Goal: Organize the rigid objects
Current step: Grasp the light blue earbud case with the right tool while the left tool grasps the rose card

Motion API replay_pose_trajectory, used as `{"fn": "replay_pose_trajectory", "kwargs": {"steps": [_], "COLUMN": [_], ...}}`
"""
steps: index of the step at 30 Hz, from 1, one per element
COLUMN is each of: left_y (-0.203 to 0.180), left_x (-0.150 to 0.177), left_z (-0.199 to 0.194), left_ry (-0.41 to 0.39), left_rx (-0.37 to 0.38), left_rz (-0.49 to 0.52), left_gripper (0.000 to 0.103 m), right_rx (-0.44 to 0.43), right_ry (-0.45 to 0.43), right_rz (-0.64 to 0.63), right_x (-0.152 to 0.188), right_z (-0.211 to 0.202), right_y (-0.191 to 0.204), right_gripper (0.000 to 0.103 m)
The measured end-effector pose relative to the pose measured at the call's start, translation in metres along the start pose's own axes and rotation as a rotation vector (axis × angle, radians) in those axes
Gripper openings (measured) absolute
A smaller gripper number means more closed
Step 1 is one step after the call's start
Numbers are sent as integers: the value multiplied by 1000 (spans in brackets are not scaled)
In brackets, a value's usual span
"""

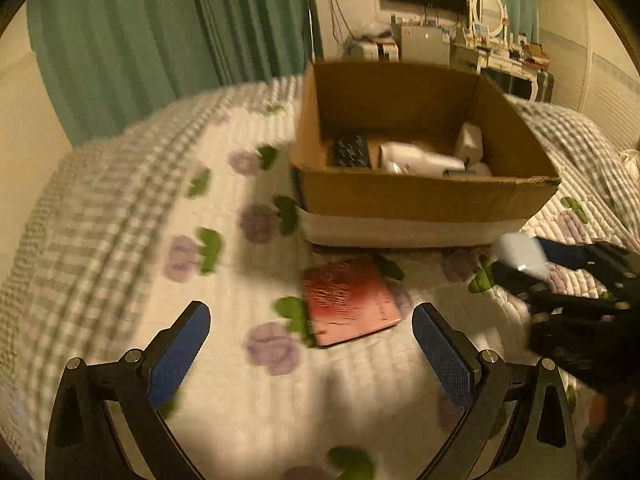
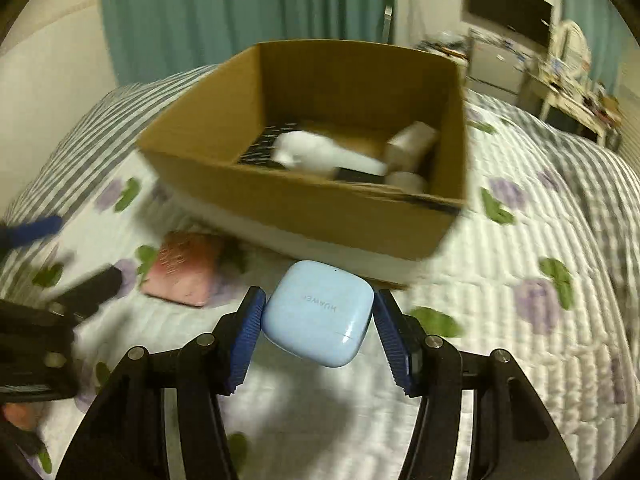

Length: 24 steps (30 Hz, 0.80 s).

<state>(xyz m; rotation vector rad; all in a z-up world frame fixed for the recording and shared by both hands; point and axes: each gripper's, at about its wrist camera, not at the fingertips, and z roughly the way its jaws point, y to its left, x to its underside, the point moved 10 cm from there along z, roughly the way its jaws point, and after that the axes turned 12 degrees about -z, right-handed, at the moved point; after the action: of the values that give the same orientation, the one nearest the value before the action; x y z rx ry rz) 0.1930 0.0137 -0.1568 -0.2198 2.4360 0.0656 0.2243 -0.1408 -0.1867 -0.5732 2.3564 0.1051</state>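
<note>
A quilted bed (image 1: 120, 216) is seen under a cardboard box (image 2: 304, 208), in which several items are already stowed — a white bottle (image 2: 320, 152) and a dark flat pack (image 1: 351, 151) among them. A red booklet (image 1: 350, 300) is left on the quilt just before the box. The left gripper (image 1: 310, 354) is spread wide and empty. A pale blue earbud case (image 2: 318, 312) is clamped by the right gripper (image 2: 320, 332) — short of the box, not yet dropped in.

Bed (image 1: 240, 380) has a quilted cover with purple flowers and a checked border. A cardboard box (image 1: 420, 200) sits mid-bed, and a flat pink packet (image 1: 350, 300) lies just beside its near wall.
</note>
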Motion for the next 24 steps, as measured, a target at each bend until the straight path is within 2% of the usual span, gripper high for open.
{"fn": "replay_pose_trajectory", "kwargs": {"steps": [7, 10, 14, 15, 17, 19, 24], "left_y": [-20, -14, -14, -15, -16, -19, -22], "left_x": [6, 7, 9, 10, 10, 13, 14], "left_z": [60, 79, 90, 89, 83, 74, 39], "left_ry": [48, 80, 100, 102, 107, 118, 78], "left_rx": [-46, -35, 5, 17, 33, 57, 89], "left_rz": [22, -29, -46, -44, -36, -21, -8], "left_gripper": [103, 100, 83, 77, 74, 74, 73], "right_rx": [-6, -8, -12, -11, -4, 6, 34], "right_ry": [26, 28, 34, 36, 36, 33, 21], "right_rz": [56, 42, 37, 39, 44, 45, 38], "right_x": [12, 11, 10, 11, 12, 14, 16], "right_z": [-5, -3, 1, 2, 2, 0, -10], "right_y": [-18, -13, -8, -8, -10, -11, -10], "right_gripper": [56, 56, 56, 56, 56, 56, 56]}}
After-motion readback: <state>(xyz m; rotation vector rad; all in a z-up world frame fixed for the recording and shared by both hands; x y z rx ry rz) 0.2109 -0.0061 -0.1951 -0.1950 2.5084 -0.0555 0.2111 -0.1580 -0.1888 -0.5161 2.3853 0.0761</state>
